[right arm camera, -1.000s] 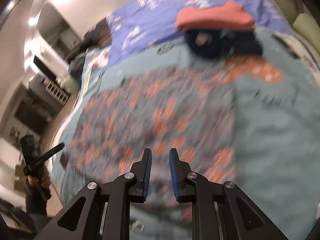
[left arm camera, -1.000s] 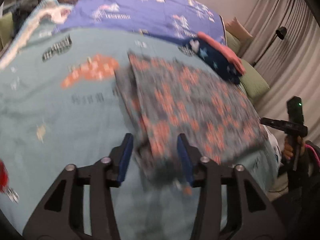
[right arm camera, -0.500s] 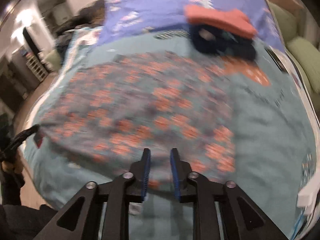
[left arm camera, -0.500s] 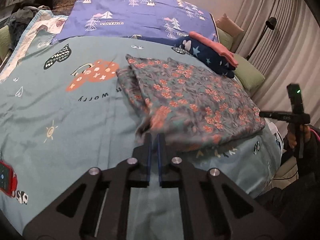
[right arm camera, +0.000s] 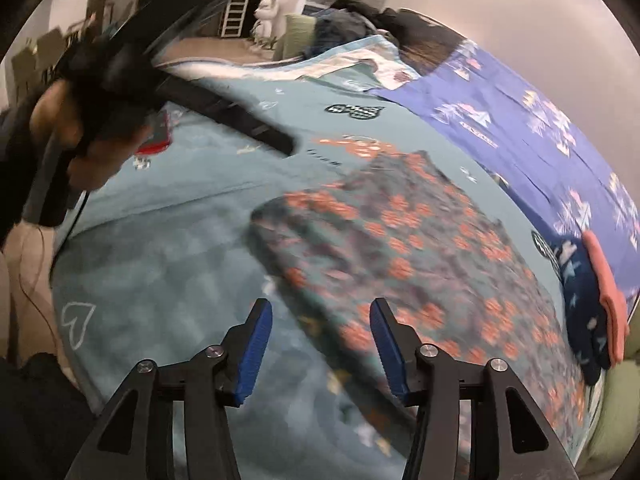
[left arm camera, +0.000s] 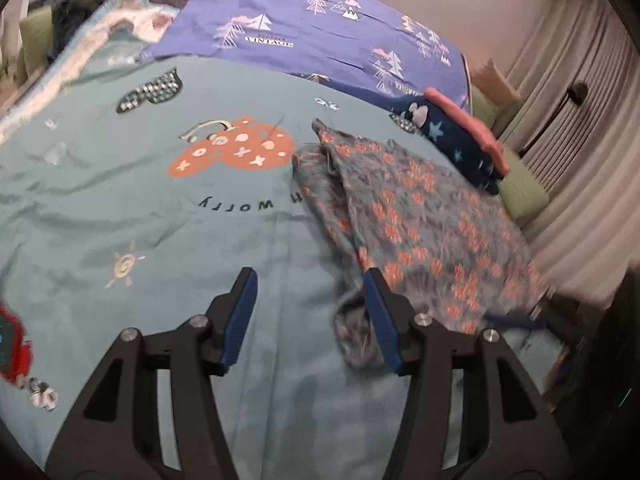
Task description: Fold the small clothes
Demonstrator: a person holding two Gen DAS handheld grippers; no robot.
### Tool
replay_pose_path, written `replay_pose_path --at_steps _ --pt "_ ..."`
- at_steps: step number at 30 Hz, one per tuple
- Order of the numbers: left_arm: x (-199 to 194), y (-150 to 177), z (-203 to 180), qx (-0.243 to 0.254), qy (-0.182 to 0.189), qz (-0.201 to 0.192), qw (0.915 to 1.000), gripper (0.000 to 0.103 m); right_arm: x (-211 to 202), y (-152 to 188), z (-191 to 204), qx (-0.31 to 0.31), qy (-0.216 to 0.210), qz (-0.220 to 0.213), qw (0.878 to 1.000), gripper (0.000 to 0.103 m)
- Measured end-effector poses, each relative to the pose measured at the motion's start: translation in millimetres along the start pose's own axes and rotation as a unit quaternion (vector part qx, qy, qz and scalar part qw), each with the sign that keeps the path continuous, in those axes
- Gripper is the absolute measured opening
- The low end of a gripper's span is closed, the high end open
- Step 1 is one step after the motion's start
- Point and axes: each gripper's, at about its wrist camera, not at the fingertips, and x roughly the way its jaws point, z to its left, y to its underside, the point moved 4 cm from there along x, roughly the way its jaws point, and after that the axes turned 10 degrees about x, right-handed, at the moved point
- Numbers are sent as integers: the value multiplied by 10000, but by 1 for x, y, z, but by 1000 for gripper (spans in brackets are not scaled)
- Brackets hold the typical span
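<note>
Floral garment [left arm camera: 420, 216] lay folded on the teal bedspread [left arm camera: 140, 216], near the stacked navy and pink clothes [left arm camera: 464, 140]. Left gripper [left arm camera: 308, 312] and right gripper [right arm camera: 320, 344] were opening, released, grasping nothing.

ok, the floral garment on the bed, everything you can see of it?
The floral garment is thin grey-teal fabric printed with orange-red flowers. It lies mostly flat on the teal bedspread, folded over, with a bunched edge toward the heart print and a rumpled near corner. The left tool is opening; that corner sits beside its right pad, seemingly released. The right tool is opening too, gripping nothing.
</note>
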Motion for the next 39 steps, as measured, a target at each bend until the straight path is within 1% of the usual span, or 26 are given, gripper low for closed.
replay_pose_path --at_steps 1,3,4,6,8,10,14,15,17,18,19,20,21,22,23,27,31,34,37,39 --pt "6 -6 4 -87 155 -17 9998 60 7 -1 6 -31 61 10 10000 53" --pt "16 -14 4 -110 400 -11 9991 65 18 -3 13 -18 107 4 9999 53" --pt "23 -20 3 -89 503 1 9987 65 23 -5 17 5 117 -15 9999 53" --pt "40 -31 -1 11 735 113 9972 68 30 -9 22 20 284 -95 9996 54" --pt "59 -41 -1 49 854 259 9960 69 38 -13 25 69 471 -150 9988 54" --pt "77 -48 1 24 1004 433 9940 69 40 -17 25 165 515 -190 9984 55" --pt "109 -58 9 -206 1325 694 9885 69 48 -26 27 296 513 -260 9979 55" --pt "115 -59 11 -252 1362 707 9878 68 49 -28 27 296 532 -285 9977 55" --pt "119 -65 14 -307 1453 610 9870 67 52 -31 29 295 615 -367 9970 55" --pt "120 -66 16 -368 1463 585 9868 60 54 -32 30 317 650 -395 9966 54" --pt "122 -68 18 -450 1470 595 9863 45 56 -33 29 379 669 -421 9962 54" --pt "125 -69 20 -515 1494 642 9853 35 57 -34 27 497 643 -428 9958 53" --pt "127 -69 21 -558 1529 702 9842 23 58 -34 25 610 576 -431 9955 45" --pt "129 -69 21 -590 1545 727 9835 19 59 -35 22 700 509 -416 9954 19" --pt "128 -70 20 -586 1516 718 9841 17 58 -36 17 854 492 -408 9943 10" --pt "118 -78 4 -235 1094 651 9916 15 44 -39 -3 1334 120 -605 9891 7" --pt "101 -93 -18 222 592 517 9967 15 18 -39 -19 1593 92 -943 9827 7" --pt "89 -104 -39 603 302 384 9970 15 0 -37 -39 1944 58 -1110 9746 7" --pt "80 -116 -65 991 82 285 9946 14 -15 -32 -68 2376 -24 -1227 9636 7" --pt "80 -123 -78 1140 -43 282 9931 14 -26 -27 -83 2607 -28 -1310 9565 7"
